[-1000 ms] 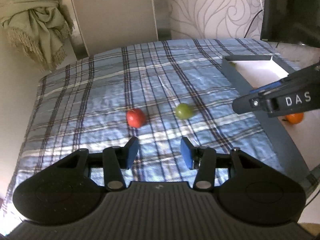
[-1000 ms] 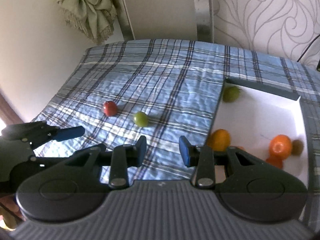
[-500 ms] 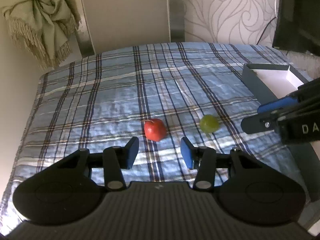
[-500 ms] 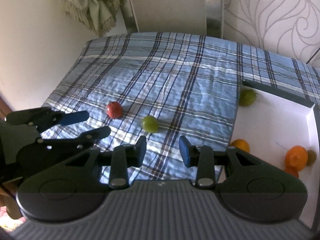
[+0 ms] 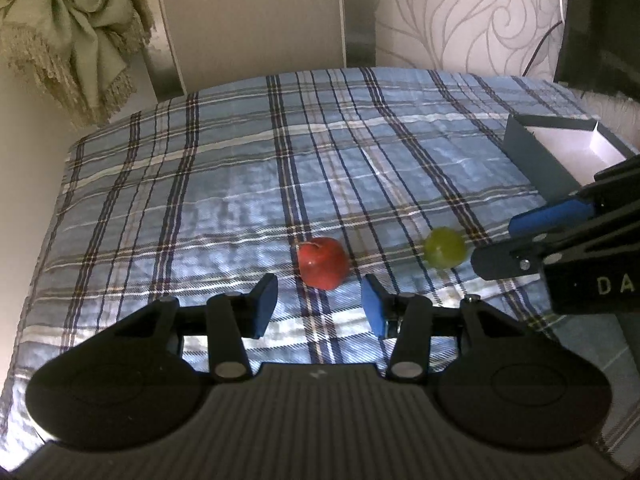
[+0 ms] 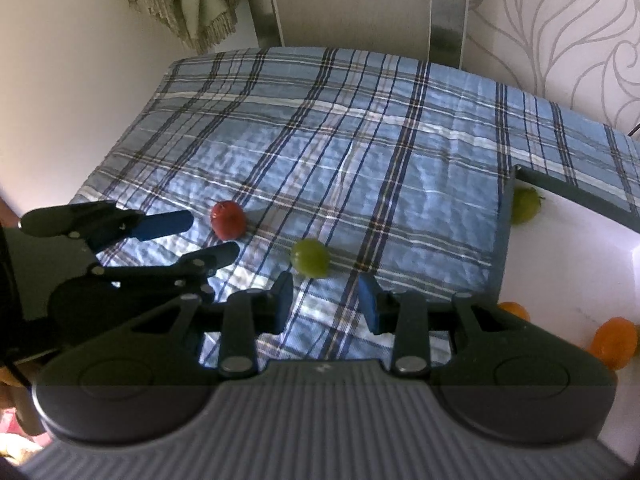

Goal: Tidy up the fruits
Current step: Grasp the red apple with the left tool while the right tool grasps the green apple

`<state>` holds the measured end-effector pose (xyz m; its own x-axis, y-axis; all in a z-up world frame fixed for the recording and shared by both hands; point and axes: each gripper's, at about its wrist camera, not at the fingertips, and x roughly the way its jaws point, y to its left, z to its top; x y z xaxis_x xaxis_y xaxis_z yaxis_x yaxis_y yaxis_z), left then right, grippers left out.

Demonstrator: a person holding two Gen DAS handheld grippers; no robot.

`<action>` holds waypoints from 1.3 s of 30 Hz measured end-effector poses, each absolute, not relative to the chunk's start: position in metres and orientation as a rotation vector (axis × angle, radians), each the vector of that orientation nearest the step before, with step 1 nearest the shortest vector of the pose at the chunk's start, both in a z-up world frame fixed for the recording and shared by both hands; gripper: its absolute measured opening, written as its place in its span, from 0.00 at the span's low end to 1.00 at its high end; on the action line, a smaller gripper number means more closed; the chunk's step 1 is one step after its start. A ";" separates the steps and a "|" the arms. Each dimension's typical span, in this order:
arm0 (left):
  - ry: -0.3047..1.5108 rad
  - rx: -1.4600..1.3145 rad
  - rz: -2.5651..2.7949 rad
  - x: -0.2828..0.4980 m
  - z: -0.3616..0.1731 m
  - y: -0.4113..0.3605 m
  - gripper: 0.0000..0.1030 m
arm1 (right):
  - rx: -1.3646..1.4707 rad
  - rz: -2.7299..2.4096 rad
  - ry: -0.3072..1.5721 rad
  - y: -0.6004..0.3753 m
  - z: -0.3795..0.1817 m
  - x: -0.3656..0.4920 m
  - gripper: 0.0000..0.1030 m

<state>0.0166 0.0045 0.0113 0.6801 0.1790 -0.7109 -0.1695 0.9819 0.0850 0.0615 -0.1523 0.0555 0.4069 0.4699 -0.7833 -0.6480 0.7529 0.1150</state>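
Observation:
A red fruit (image 5: 323,263) and a green fruit (image 5: 445,247) lie on the blue plaid cloth (image 5: 240,184). My left gripper (image 5: 319,303) is open and empty, with the red fruit just ahead of its jaws. My right gripper (image 6: 325,300) is open and empty, with the green fruit (image 6: 310,258) just ahead of it and the red fruit (image 6: 228,219) further left. A grey box with a white inside (image 6: 560,264) stands on the right and holds a green fruit (image 6: 525,204) and orange fruits (image 6: 616,342).
The right gripper's fingers (image 5: 548,216) reach in from the right in the left wrist view, close to the green fruit. A green fringed cloth (image 5: 76,40) hangs at the far left. A dark screen (image 5: 600,24) stands at the far right.
Both grippers have moved forward and down toward the loose fruits. The left one now faces the red fruit, the right one the green fruit. Both stay open.

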 end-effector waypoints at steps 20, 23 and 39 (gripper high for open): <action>0.788 -0.023 0.142 0.030 0.003 0.019 0.51 | -0.260 0.707 0.925 -0.127 0.040 0.078 0.37; 0.780 -0.036 0.135 0.029 0.002 0.021 0.51 | -0.270 0.706 0.925 -0.128 0.040 0.075 0.37; 0.779 -0.046 0.097 0.028 0.003 0.025 0.37 | -0.303 0.716 0.915 -0.121 0.039 0.074 0.36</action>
<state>0.0280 0.0248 0.0031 0.7075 0.0703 -0.7032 -0.1044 0.9945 -0.0056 0.0735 -0.1210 0.0391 0.4023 0.4327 -0.8068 -0.6787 0.7324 0.0544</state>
